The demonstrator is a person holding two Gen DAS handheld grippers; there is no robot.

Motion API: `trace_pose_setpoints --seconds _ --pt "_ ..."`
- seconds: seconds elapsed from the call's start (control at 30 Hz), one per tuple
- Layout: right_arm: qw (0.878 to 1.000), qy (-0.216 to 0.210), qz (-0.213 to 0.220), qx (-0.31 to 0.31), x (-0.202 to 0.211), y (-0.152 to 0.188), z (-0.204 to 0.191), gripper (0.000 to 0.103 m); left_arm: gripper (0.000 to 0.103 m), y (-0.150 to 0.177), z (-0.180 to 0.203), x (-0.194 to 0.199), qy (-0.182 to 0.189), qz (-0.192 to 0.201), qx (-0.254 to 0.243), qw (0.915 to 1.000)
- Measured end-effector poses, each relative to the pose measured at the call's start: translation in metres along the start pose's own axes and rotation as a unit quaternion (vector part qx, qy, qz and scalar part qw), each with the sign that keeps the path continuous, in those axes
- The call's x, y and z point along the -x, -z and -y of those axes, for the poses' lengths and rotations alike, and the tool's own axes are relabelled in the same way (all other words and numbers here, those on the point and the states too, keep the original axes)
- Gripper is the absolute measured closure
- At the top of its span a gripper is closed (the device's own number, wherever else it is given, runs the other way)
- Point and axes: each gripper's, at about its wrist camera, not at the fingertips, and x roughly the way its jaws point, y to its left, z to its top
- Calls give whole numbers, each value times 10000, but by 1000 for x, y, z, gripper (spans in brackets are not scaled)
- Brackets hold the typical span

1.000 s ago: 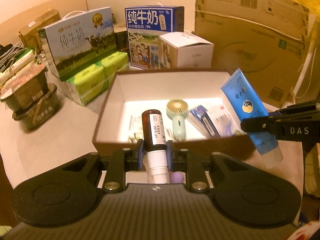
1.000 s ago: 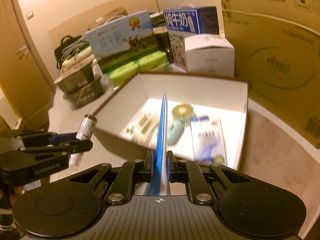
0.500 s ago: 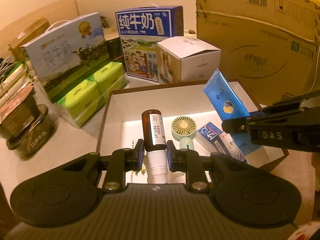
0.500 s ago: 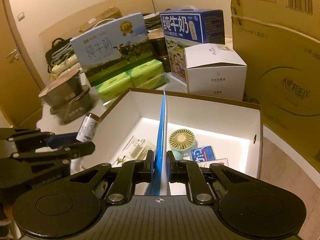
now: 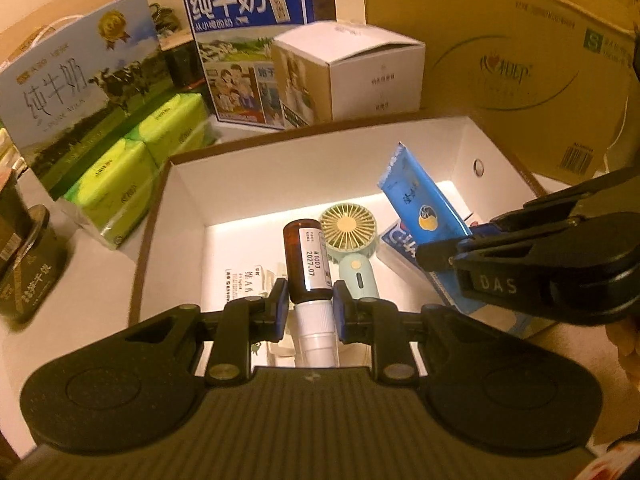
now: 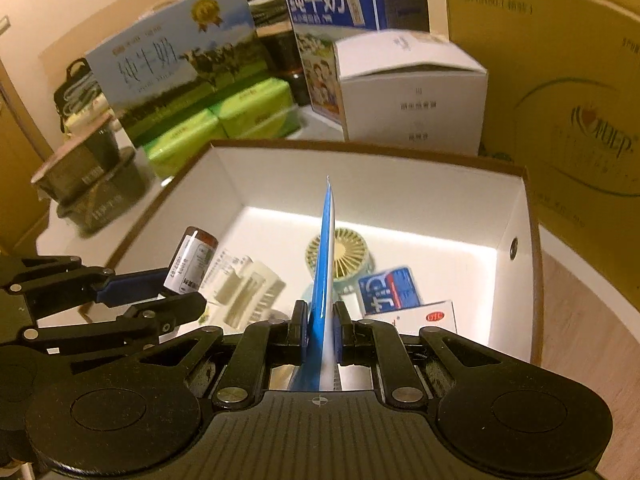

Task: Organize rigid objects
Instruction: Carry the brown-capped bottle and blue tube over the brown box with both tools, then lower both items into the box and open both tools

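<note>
Brown glass and a white cap: the small bottle (image 5: 307, 258) sits clamped at its neck in our left gripper (image 5: 308, 307), jaws closed tight on it, held above the open white box (image 5: 188, 216). Our right gripper (image 6: 320, 326) is likewise closed on a blue tube (image 6: 325, 256), which its own camera catches only edge-on, a thin blade of blue and white. The left view alone gives us the tube's broad printed face (image 5: 420, 200), slanting over the box's right half. The right view alone shows the bottle (image 6: 192, 260) from the side, tilted, over the box's left part. On the box floor lie a pale green handheld fan (image 5: 350, 240), a blue-and-white carton (image 6: 390, 290) and a white plastic item (image 6: 248, 284) that is blurred here, perhaps a blister tray. Beyond the box stand a small white box (image 5: 360, 72), two milk cartons (image 5: 256, 32), green tissue packs (image 5: 132, 168) and a large cardboard carton (image 5: 520, 60).
</note>
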Motion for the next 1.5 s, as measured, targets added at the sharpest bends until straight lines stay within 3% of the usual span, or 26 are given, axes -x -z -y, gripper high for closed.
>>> trace_pose_setpoints --seconds 0.27,0.33,0.4,0.63,0.73,0.9,1.03,1.17,1.5 --pt "9997 103 -232 23 -17 3 3 90 82 3 1 -27 59 -252 -28 9997" --pt "9995 171 -244 60 -19 3 2 90 78 5 1 -28 100 -220 -69 9997" --pt "9995 197 -249 -16 -20 3 4 90 66 6 3 -27 66 -173 -138 9997" --pt "9998 109 -175 -47 -7 1 5 89 64 7 -3 -20 10 -166 -112 9998" --pt "9998 57 -169 -21 -2 4 6 83 63 8 -6 -17 -25 -182 -67 9998" --pt "9998 25 -171 -56 4 11 8 63 60 12 -11 -11 -42 -217 48 9997" --pt "9999 29 -126 -108 10 15 10 58 59 15 -14 -2 -21 -176 154 9997" --pt "9999 37 -10 -137 20 17 10 54 51 20 -16 10 -21 -84 271 9996" --pt "9989 -87 450 -127 66 40 4 52 49 42 -20 57 13 278 629 9976"
